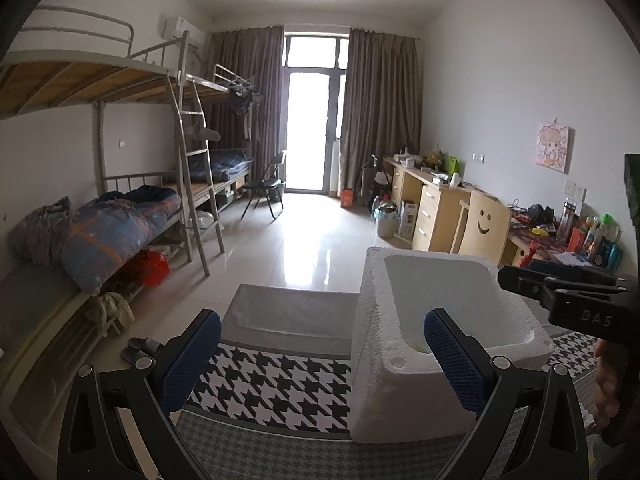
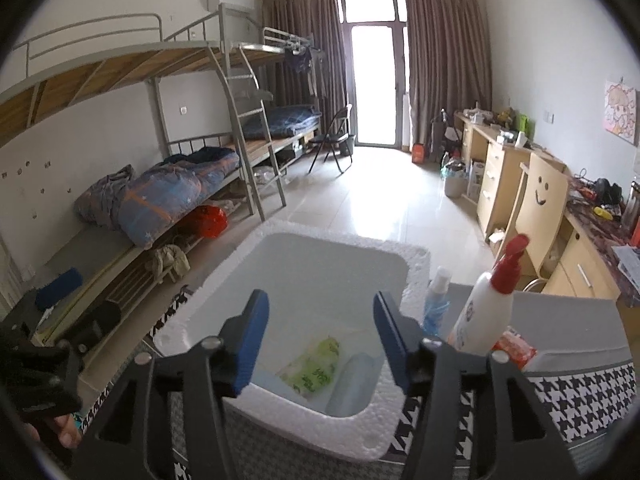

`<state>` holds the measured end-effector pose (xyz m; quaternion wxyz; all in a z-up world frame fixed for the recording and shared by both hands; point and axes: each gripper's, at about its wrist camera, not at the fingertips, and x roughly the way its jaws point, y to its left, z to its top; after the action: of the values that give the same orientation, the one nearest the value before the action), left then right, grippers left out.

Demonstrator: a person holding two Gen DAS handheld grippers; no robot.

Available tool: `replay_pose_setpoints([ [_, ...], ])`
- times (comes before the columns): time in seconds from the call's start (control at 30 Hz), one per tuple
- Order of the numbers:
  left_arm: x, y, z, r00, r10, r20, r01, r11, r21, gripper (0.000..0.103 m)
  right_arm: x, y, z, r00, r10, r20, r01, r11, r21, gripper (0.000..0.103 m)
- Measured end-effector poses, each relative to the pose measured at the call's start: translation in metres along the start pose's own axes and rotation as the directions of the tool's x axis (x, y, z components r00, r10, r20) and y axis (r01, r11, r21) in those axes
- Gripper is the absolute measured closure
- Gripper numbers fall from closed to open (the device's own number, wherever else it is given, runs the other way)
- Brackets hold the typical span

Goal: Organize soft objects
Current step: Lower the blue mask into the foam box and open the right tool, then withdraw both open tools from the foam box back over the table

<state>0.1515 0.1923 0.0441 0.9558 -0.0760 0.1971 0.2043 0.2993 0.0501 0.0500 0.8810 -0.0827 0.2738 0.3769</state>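
The right claw [image 2: 320, 340] hangs over the open white foam box [image 2: 416, 276], its blue pads spread apart with nothing between them, and in the box's bottom below lie a green-printed soft packet [image 2: 316, 368] and a pale pouch [image 2: 352, 380] beside it. The left claw [image 1: 320, 364] is also wide open and empty, its right pad in front of the box's near wall, above the houndstooth cloth [image 1: 276, 384]. Just right of the box stand a white pump bottle [image 2: 484, 312] and a blue spray bottle [image 2: 436, 304].
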Motion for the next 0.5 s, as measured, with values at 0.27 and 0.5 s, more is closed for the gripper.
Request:
replay_pose_setpoints([
  [0.27,-0.011,-0.012,0.005,1.0,-0.012,0.014,0.011,1.0,0.015,0.001,-0.023,-0.003,0.003,0.999,-0.015,0.042,0.015,1.0,0.001,0.029],
  [0.5,-0.024,-0.024,0.007,0.999,-0.031,0.028,0.03,0.999,0.042,0.001,-0.047,-0.004,0.0,0.995,-0.033,0.096,0.035,0.999,-0.013,0.015],
])
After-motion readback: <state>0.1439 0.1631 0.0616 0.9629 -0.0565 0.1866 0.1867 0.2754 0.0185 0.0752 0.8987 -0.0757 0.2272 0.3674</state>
